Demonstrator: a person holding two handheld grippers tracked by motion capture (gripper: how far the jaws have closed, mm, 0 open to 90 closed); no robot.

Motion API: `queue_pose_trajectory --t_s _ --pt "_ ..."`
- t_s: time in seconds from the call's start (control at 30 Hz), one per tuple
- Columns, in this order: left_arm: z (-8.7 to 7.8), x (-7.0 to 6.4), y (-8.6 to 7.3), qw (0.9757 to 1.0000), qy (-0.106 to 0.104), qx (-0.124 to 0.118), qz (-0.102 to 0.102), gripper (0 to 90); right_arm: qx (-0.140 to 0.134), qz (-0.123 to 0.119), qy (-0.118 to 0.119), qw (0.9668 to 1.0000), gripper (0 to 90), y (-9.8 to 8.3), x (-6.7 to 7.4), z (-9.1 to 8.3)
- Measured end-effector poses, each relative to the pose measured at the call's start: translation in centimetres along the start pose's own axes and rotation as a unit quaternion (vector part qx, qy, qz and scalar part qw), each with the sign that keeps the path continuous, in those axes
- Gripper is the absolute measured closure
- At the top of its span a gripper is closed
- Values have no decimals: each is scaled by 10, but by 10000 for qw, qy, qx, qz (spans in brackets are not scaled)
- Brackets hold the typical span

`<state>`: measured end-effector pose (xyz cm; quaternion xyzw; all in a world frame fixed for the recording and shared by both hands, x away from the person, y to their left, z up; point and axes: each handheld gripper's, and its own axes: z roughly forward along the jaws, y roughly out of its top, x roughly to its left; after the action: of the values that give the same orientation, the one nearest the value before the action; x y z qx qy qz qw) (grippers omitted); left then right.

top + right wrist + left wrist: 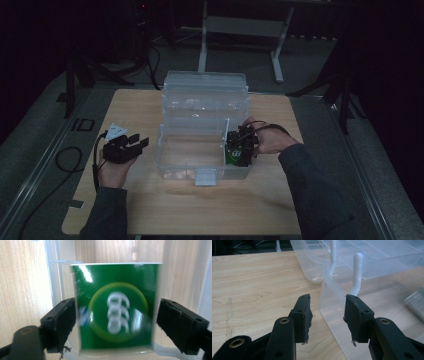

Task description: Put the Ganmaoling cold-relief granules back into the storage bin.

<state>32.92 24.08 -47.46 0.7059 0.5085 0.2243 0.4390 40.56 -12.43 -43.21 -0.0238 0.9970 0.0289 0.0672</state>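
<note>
Dark floor and table legs surround our pale wooden tabletop (150, 205), where a clear plastic bin (172, 172) stands open near the middle, lid tipped back toward the far edge. Our right gripper (239, 149) reaches down into the bin's right compartment, its fingers (58, 322) apart on either side of a green packet (116, 315), seemingly not quite touching it. We judge this to be the placing or picking step; next, we either close or lift clear. Our left gripper (136, 142) waits beside the bin's left wall, fingers (303, 312) apart and empty.
</note>
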Motion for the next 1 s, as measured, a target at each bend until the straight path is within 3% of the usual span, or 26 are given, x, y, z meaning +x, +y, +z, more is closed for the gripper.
queue_pose_trajectory --t_s 0.2,0.4,0.5,0.7,1.0 --pt "0 -1 0 10000 -6 -3 -5 563 -71 47 -120 9999 177 -5 -1 -7" --pt "1 -1 0 10000 -3 -3 -7 563 -417 174 -254 9987 224 -12 -1 -16" --pt "1 -1 0 10000 -7 -3 -7 563 -756 324 -322 9961 302 -15 -1 -24" --pt "1 -1 0 10000 -16 -10 -4 563 -1044 553 -405 9922 421 -16 2 -28" --pt "1 -2 0 10000 -18 -9 -5 563 -1480 788 -260 9855 567 -13 8 -25"
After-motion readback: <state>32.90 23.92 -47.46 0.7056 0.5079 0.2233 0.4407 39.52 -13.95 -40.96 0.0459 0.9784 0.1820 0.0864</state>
